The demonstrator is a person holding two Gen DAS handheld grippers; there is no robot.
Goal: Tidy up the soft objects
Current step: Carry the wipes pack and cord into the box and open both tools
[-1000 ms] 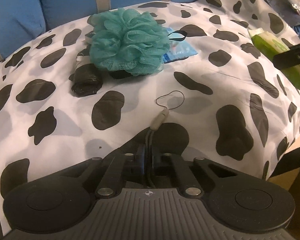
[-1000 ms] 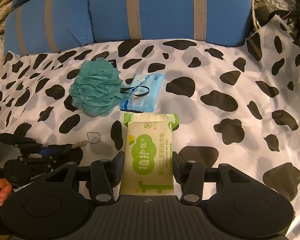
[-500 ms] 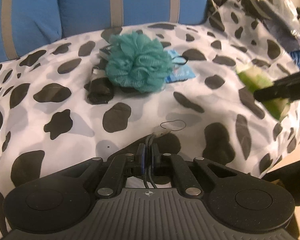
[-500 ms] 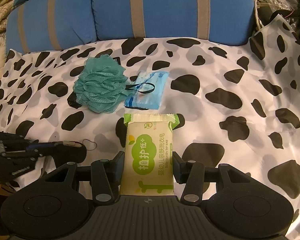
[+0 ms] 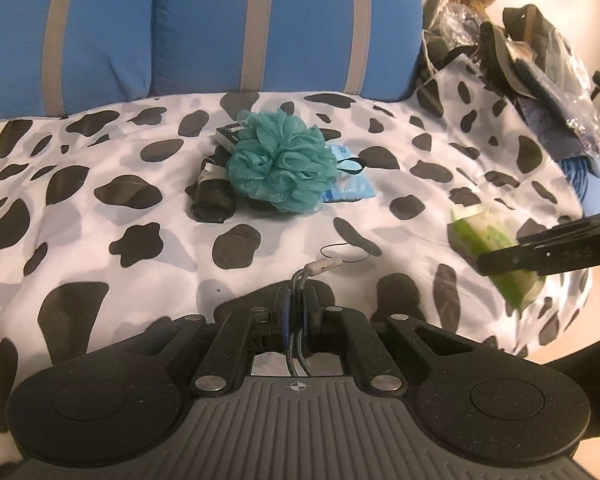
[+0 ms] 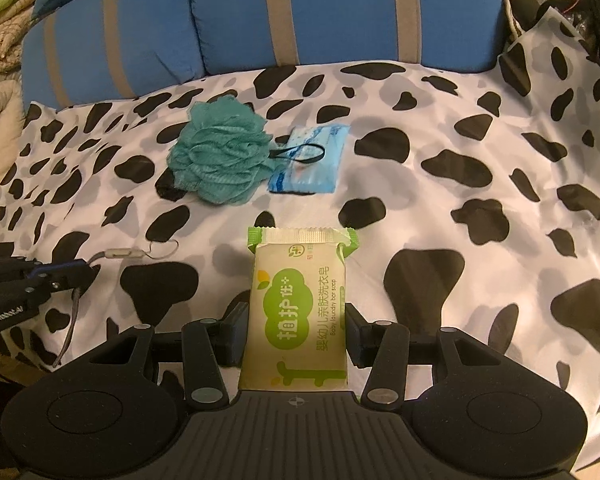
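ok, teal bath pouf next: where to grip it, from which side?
Grip the teal pouf across its ruffled mesh body, from above. Its sides are crowded: a dark roll on the left and a blue packet on the right both touch it. Its black loop lies flat on the packet, so it is harder to pinch.

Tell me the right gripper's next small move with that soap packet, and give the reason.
Probably carry it forward and set it down beside the blue packet. The right gripper is shut on the green soap packet, held above the spotted sheet, while the teal bath pouf and blue packet already lie grouped ahead, with bare sheet next to them.
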